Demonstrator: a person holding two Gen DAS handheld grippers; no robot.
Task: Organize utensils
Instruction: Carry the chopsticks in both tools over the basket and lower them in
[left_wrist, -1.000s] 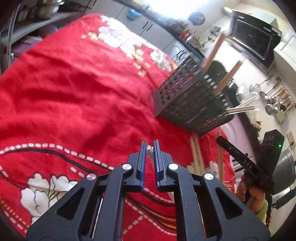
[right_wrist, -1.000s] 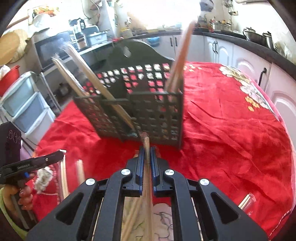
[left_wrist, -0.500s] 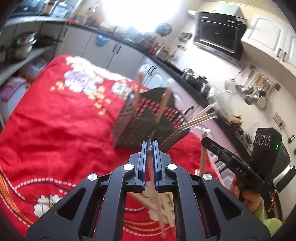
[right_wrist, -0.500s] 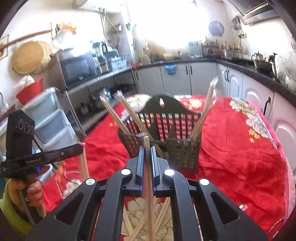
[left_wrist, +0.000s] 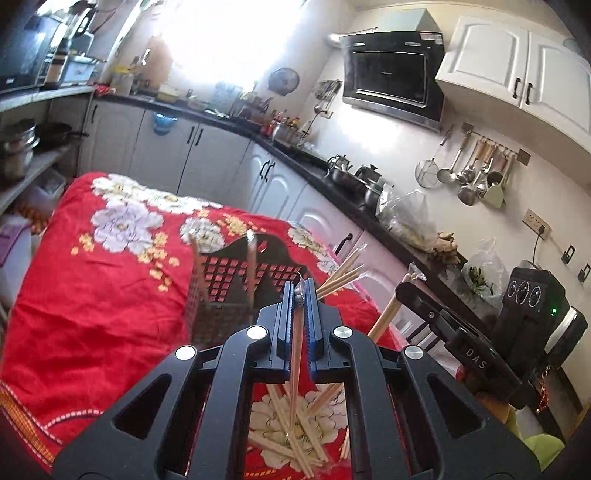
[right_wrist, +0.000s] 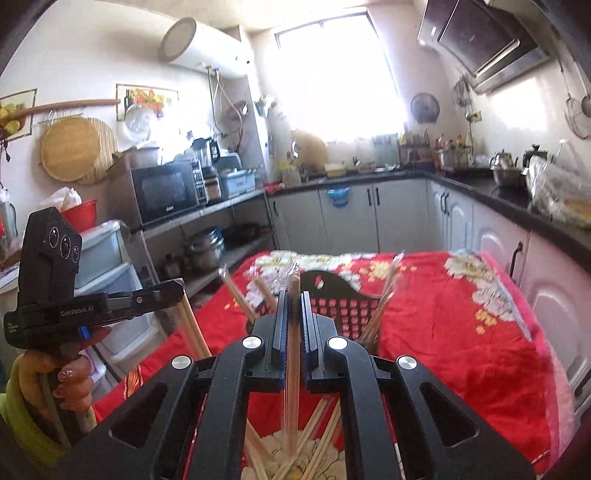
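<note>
Left claw (left_wrist: 300, 291) is clamping a wrapped wooden chopstick (left_wrist: 295, 365), which is hanging down through the jaws over the loose chopstick pile (left_wrist: 291, 432) on the red floral cloth (left_wrist: 85, 295). Right claw (right_wrist: 294, 295) is gripping its own wrapped chopstick pair (right_wrist: 293, 369) the same way, upright between the jaws. Black perforated utensil basket (left_wrist: 218, 291) is sitting at 12 o'clock just past both claws, holding several chopsticks, with the worktop's cloth all around it.
</note>
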